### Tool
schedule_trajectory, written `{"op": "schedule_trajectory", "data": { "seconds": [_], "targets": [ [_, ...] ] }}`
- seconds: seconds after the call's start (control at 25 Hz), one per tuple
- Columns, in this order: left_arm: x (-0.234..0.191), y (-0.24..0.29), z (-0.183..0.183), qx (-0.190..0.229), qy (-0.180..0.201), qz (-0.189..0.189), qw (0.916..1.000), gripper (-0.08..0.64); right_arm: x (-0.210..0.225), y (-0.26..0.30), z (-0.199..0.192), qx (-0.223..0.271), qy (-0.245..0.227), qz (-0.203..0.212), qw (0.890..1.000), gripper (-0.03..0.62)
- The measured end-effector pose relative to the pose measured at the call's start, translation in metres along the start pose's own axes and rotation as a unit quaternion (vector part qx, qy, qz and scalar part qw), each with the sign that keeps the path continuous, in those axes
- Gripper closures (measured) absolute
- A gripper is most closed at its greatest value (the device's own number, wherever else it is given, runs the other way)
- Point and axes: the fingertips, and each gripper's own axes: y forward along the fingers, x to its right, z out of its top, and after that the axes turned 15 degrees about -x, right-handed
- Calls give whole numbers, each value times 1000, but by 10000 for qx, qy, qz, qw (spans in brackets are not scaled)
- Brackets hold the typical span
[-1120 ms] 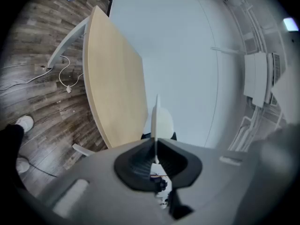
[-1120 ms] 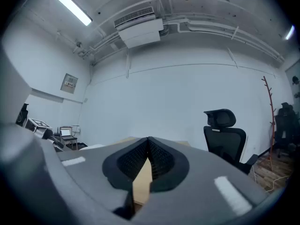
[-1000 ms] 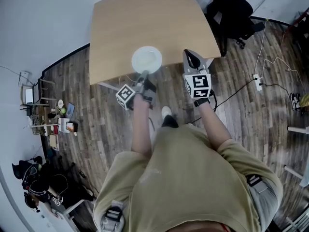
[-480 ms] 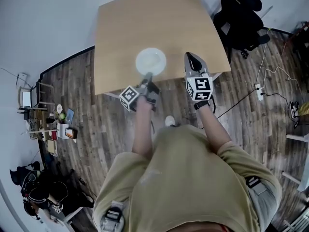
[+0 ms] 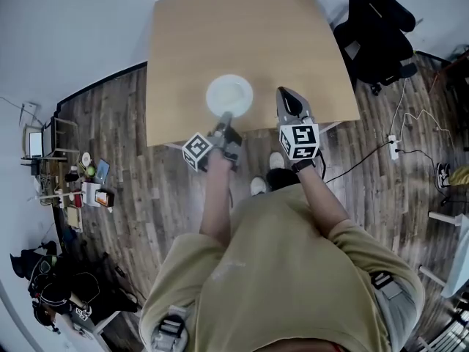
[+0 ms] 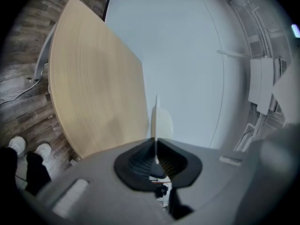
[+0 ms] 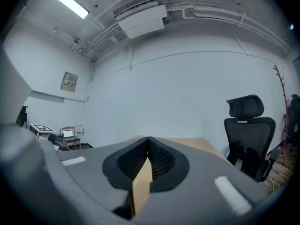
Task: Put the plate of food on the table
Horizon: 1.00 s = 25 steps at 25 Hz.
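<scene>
While left gripper (image 5: 226, 116) fingers clamp the plate (image 5: 229, 94) rim, right gripper (image 5: 283, 94) fingers meet empty.

Sparse office (swivel chair (image 5: 381, 28), wooden table (image 5: 220, 35))

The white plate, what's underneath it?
The wooden table, near its front edge. The left hand-held gripper grips the plate by its rim. The patch directly beneath is covered, so contact cannot be judged.

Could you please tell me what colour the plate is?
The plate is white, clearest in the head view.
</scene>
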Motion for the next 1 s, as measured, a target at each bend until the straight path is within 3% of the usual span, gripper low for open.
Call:
{"op": "schedule_trajectory", "data": {
  "seconds": [0.64, 1.0],
  "targets": [
    [7, 63, 116, 1082, 222, 6, 9939, 537, 13, 164, 71, 171, -309, 1249, 9915, 586],
    [-9, 68, 134, 1745, 32, 149, 9845, 538, 3, 218, 50, -165, -212, 1979, 9798, 586]
  ]
}}
